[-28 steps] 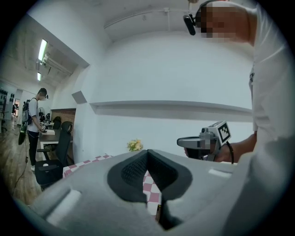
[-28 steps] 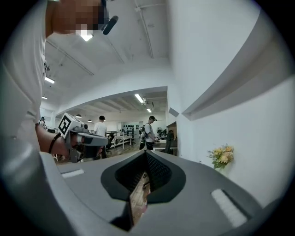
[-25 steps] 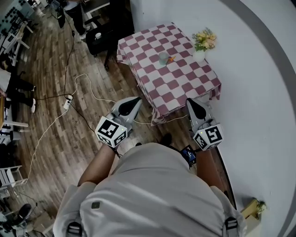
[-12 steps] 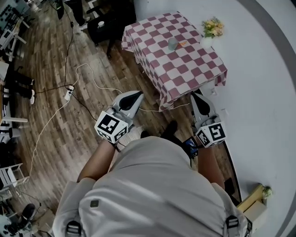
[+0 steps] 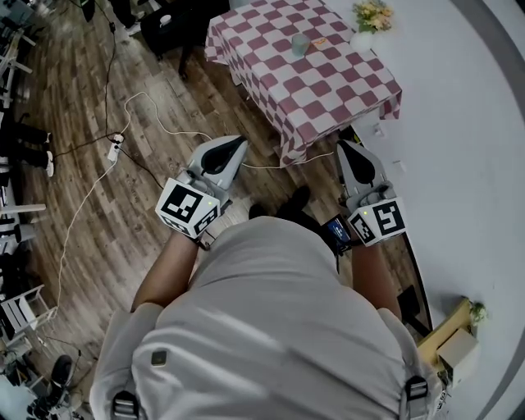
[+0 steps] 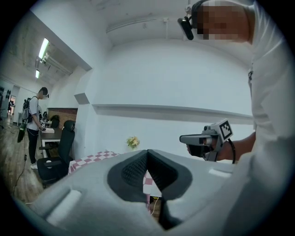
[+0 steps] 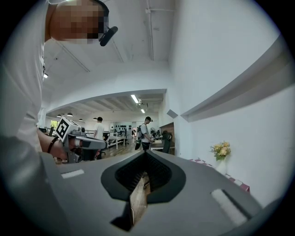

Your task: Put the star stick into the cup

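Nearest, the left gripper (image 5: 223, 150) and right gripper (image 5: 354, 154) are held side by side above the wood floor (image 5: 98, 221), each with jaws pressed together on nothing. Farther off, on the checked table (image 5: 328, 90), the star stick (image 5: 321, 41) lies just right of the cup (image 5: 300, 43).

On the table (image 5: 328, 90) ahead of you, the cup (image 5: 300, 43) stands near the far edge, with the star stick (image 5: 321, 42) just to its right. Flowers (image 5: 371, 15) stand at the table's far right corner.
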A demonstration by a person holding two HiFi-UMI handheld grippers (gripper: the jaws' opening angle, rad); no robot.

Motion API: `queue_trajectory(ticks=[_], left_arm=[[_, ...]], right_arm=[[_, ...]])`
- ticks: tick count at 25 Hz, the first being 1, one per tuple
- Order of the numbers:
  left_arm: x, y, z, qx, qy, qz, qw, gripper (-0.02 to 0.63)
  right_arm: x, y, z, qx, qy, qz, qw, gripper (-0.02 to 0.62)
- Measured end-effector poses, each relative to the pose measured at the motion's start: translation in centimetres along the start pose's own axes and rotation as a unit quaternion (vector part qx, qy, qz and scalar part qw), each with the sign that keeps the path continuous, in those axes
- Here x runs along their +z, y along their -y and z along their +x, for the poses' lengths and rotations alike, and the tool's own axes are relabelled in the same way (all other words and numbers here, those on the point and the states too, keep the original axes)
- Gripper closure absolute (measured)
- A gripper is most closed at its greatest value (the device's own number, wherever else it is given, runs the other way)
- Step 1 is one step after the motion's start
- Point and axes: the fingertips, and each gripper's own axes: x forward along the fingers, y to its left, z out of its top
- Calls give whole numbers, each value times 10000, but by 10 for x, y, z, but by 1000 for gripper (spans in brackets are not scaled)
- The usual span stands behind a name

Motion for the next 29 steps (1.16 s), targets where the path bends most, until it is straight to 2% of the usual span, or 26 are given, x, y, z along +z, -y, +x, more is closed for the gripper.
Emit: queue_trajectory(ticks=[5, 12, 29], left_arm=[[0, 12, 0, -83, -21, 377, 9993, 603], [6, 15, 6, -204, 98, 306, 9993, 603], [2, 13, 34, -332, 85, 196, 9992, 604]], right_arm=[[-11, -2, -8, -21, -102, 77, 9999, 586], [-9, -4, -11, -12, -157, -21, 9999, 586], [-13, 14, -6, -20, -269, -25, 9996, 586]])
